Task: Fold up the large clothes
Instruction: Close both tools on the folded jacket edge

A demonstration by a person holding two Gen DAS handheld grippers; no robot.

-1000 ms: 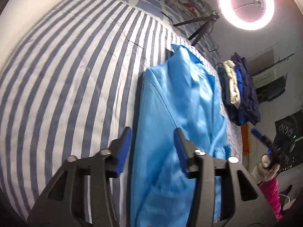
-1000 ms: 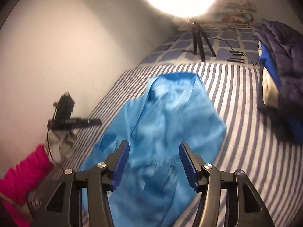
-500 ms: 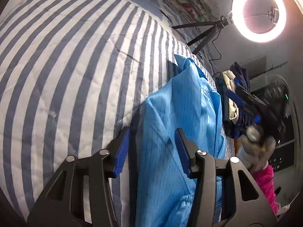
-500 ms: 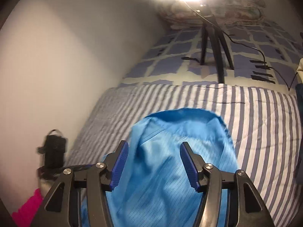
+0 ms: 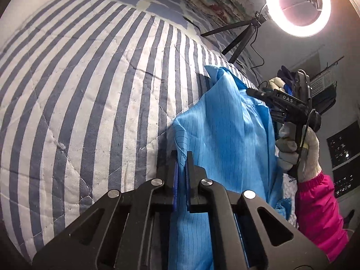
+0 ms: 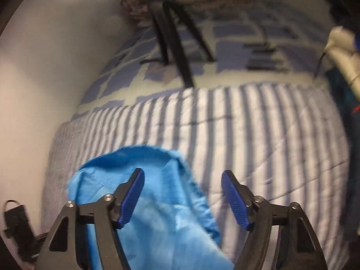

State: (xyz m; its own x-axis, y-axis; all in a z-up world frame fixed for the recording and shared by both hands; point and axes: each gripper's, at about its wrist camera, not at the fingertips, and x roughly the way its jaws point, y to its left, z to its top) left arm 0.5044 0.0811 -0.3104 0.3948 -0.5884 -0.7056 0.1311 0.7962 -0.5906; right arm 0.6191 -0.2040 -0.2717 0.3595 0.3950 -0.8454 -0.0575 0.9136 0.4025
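Since both ends must lift together: I keep the left pinch firm and bring the right down onto the collar edge before raising anything.
Garment: blue coat (image 5: 227, 121) lies lengthwise on the striped bed (image 5: 90, 90), collar toward twelve o'clock in the left wrist view.
Left gripper (image 5: 181, 157): jaws have just been closing and now clamp the coat's edge at its nine o'clock side.
Right gripper (image 6: 183, 193): jaws stand apart, straddling the coat's right border near the collar, gripping nothing.
Risk: thin fabric may slip if I pull unevenly.
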